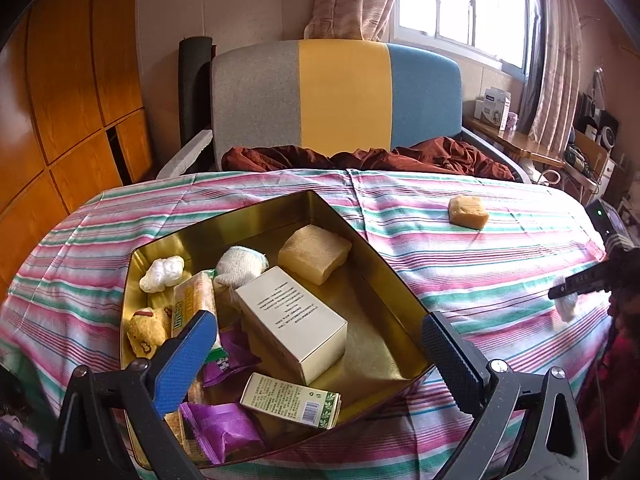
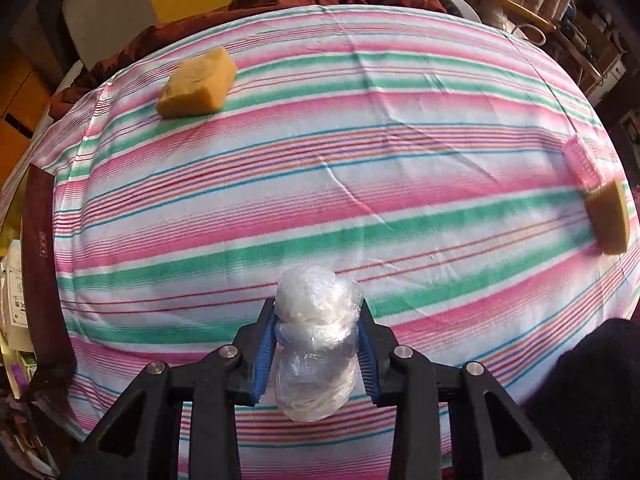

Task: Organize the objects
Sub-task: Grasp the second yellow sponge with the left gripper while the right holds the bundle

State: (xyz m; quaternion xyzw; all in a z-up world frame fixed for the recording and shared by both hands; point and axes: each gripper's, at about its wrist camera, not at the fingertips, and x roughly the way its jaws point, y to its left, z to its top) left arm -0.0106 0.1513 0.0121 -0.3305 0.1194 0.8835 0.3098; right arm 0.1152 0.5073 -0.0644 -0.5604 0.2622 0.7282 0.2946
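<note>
The left gripper hung over the near end of the gold tin, its jaws spread wide with nothing between them. The tin lay on the striped cloth, its near corner close to the cloth's front edge. Inside it were a white box tilted across the middle, a sponge toward the far wall, a white bundle beside that, a foam lump at the left wall, a cracker pack, a small toy, purple packets and a green-printed box at the near end. Bare gold floor showed only along the tin's right wall.

The right gripper had its jaws closed narrow on a plastic wad — the blue pads pressed it from both sides, and part of it bulged out past the fingertips. It hung above the near part of the cloth; whether the wad touched the cloth I could not tell. The tin's dark outer wall stood at the far left of that view.

Between the two lay a broad open stretch of cloth. A loose sponge sat near the far edge, well apart from the tin. Another sponge and a pink brush — blurred — lay at the right edge. Beyond the far edge was a rumpled brown blanket against a headboard.
</note>
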